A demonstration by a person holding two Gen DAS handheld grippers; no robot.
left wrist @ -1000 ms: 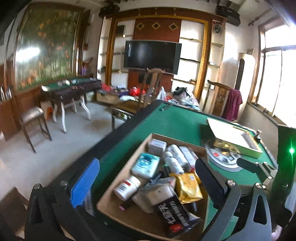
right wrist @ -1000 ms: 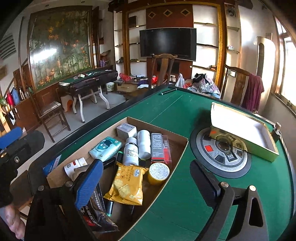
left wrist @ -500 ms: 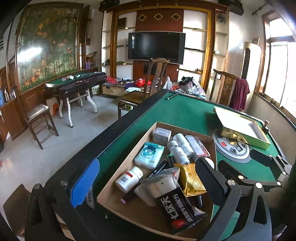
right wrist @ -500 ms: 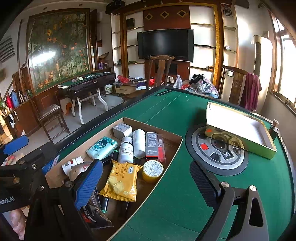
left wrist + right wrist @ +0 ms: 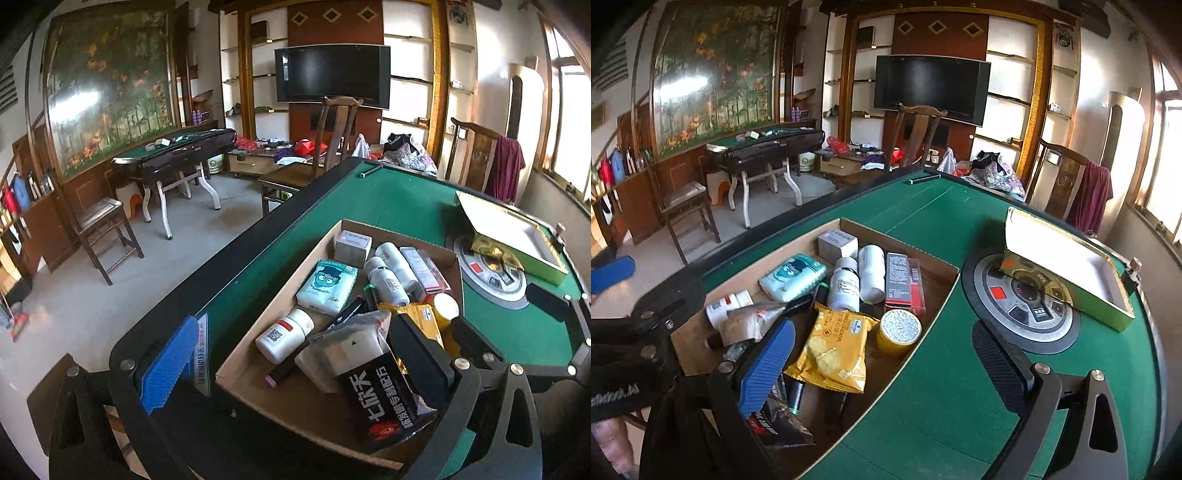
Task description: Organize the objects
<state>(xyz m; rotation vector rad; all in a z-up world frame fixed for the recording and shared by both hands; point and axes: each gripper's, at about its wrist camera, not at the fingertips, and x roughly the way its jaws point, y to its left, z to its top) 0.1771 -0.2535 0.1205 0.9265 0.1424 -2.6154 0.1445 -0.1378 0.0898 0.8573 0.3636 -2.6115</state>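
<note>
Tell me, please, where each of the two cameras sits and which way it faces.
Left wrist: on the left claw, looking forward over the cardboard box; its own two fingers show, wide apart.
Right wrist: on the right claw, facing the box and the green table; its fingers, the left claw and a bit of skin show.
Shared: box, yellow snack bag, gold-edged tray, television.

Window glare (right), warped edges

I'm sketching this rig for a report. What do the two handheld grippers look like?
Both match: black angular frames with triangular cut-outs and silver bolts. On each, the left gripper and the right gripper, one of the fingers has a blue ribbed pad, the other a black one. No cables visible.
</note>
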